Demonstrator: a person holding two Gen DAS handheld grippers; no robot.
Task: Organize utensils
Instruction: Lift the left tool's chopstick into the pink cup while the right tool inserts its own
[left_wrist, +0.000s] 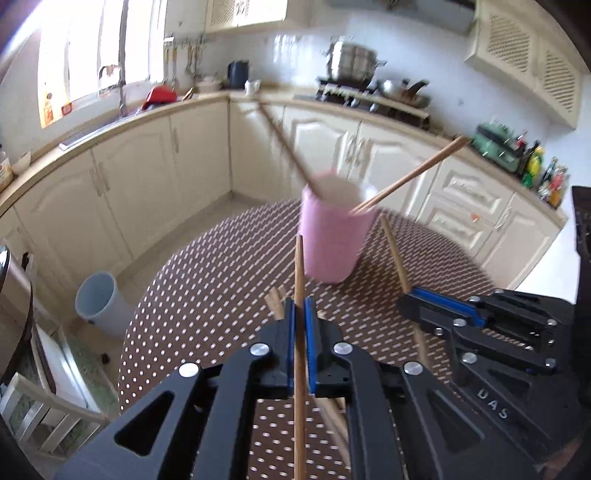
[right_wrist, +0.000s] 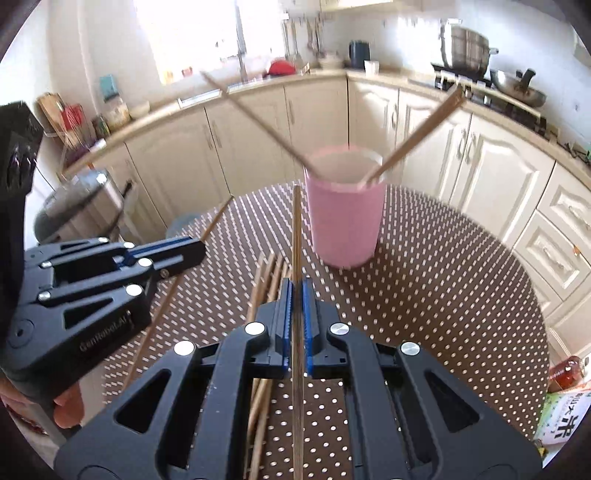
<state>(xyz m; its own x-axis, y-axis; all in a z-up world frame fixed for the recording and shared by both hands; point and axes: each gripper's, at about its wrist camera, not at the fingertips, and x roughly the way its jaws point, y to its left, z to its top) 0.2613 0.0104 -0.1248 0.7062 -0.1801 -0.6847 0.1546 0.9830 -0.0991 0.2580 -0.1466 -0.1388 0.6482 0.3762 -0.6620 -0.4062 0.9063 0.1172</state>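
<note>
A: Chopsticks: one in left claw (left_wrist: 300, 314), one in right claw (right_wrist: 296, 295), both clamped tight mid-shaft. Spare chopsticks (right_wrist: 264, 280) on counter (right_wrist: 443, 295).

B: Pink cup (right_wrist: 343, 221) at 12 o'clock holds two already. Sticks look light, stiff, slippery; gripping near the middle suits.

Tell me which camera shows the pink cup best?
The right wrist view: the tall pink plastic cup sits near the middle, fairly sharp, its open rim and two wooden chopsticks inside showing. The left wrist view shows the same cup blurrier and tilted.
</note>
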